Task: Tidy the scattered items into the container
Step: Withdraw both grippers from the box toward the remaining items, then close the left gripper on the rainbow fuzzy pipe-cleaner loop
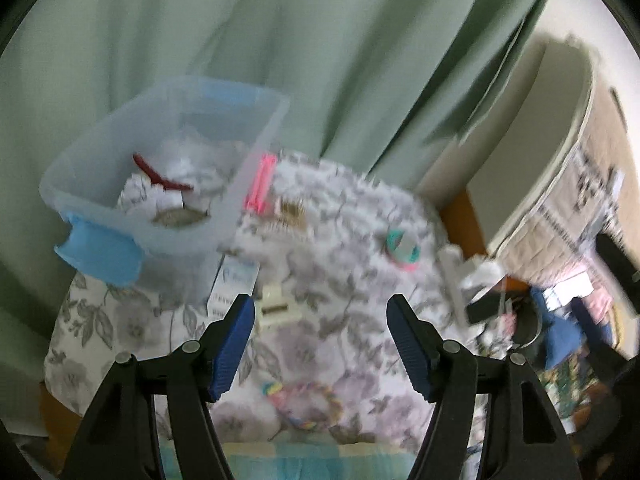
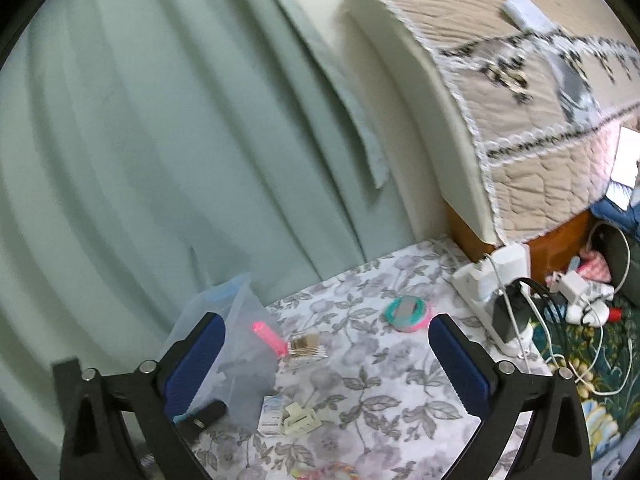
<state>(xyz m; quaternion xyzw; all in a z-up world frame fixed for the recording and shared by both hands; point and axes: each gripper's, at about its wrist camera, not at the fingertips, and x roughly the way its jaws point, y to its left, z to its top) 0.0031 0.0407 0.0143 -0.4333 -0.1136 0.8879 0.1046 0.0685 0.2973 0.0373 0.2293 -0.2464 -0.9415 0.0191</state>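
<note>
Both my tongs stand spread with nothing between the pads: the left tongs (image 1: 320,344) and the right tongs (image 2: 326,354) hang over the floral cloth (image 1: 340,240) covering the tabletop.

The clear plastic container (image 1: 100,168) sits at the far left corner, already holding a red-handled tool and crumpled white bits. Outside it lie a pink comb (image 2: 270,338) against its wall, a cream hair clip (image 2: 300,420), a teal and pink ring of tape (image 2: 406,312) toward the right edge, and a braided rainbow loop (image 1: 302,404) at the near edge.

My worry is that the soft cloth may bunch under a low pinch, and I could snag fabric with the flat clip. The thin-walled container looks light, so a nudge could slide it.
</note>
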